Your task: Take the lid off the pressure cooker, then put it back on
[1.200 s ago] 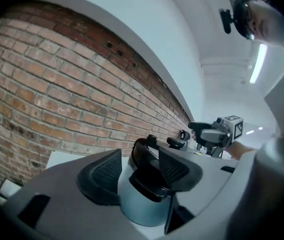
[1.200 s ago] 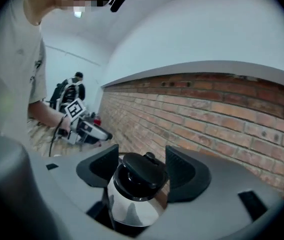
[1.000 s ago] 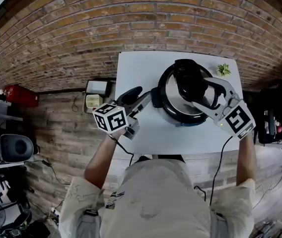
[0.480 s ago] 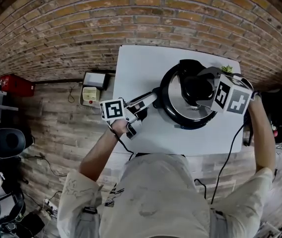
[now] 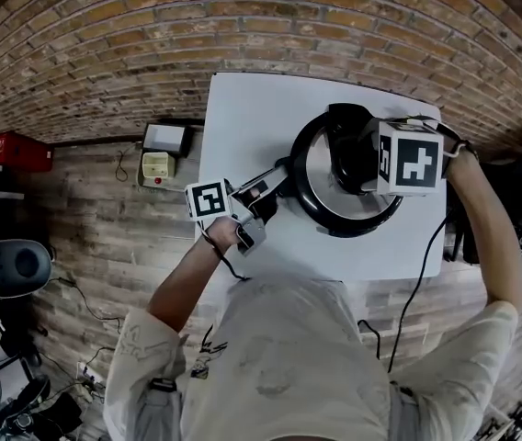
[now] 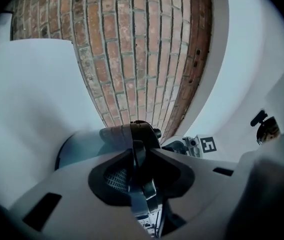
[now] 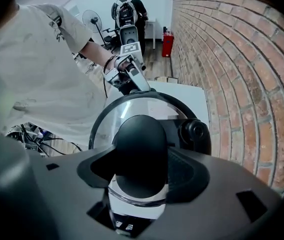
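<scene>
Within the last second both tools have settled onto the pressure cooker [image 5: 334,226]. The left gripper [image 6: 139,156], which lay open beside the cooker's long side handle [image 6: 134,133], has rolled over. Its jaws have just been closing and now pinch that handle between them. The right gripper [image 7: 141,173] has swung from a slant at the cooker's right edge to stand upright above it. Its jaws have just been closing too: the black lid knob [image 7: 141,141] fills the gap and the pads look pressed to both its sides (the knob's bulge hides the very edge of the contact). The lid [image 5: 321,189] sits on the cooker, so removal has not started. By the look of it, one gripper braces the body while the other is set to turn or lift the lid.

The cooker stands on a white worktop [image 5: 261,118], with bare surface to the cooker's left and in front of it. Beyond the cooker rises a brick wall [image 5: 151,35]. Left of the cooker, down on the plank floor [image 5: 105,237], sit a small box [image 5: 164,138] and, farther off, a red canister [image 5: 17,150].
</scene>
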The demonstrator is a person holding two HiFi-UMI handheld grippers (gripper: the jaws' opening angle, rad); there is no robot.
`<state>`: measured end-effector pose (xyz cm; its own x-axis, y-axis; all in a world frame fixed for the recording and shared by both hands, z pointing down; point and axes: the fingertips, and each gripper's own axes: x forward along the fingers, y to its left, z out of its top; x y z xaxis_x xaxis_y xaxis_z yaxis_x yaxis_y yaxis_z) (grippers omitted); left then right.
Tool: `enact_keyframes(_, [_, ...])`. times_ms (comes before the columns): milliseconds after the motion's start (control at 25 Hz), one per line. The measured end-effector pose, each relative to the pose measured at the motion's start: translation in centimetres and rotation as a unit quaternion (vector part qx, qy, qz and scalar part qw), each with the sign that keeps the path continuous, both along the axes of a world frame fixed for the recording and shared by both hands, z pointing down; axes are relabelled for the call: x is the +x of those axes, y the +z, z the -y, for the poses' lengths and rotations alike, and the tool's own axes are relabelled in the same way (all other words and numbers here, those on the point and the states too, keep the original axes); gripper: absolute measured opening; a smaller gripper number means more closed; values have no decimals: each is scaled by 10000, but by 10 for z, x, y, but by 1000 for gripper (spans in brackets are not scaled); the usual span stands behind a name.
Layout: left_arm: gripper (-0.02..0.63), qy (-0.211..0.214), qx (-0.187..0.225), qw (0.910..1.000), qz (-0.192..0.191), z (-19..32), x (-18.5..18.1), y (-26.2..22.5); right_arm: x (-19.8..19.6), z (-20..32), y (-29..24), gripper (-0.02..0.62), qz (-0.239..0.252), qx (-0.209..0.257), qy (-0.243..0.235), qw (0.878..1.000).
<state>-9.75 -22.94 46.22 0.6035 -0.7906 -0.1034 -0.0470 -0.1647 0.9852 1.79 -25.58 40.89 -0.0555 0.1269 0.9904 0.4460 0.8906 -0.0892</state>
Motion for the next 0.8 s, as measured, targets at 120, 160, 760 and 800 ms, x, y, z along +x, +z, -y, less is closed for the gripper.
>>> enact_keyframes(120, [100,34,-15,10000,34,1,1,-2,0,0,0,291,8,-53,-8,10000])
enact_keyframes(160, [95,24,-13,10000,40,1,1,-3,0,0,0,291,12,-59,7,10000])
enact_keyframes(760, [69,-328,-170,9989,-276,1,-1,-5,-3,1,-2,293,165,-63,332,9993])
enact_keyframes(800, [69,-357,-167,9987,-310,1,-1,-5,-3,2,-2,295,168,-42,379,9991])
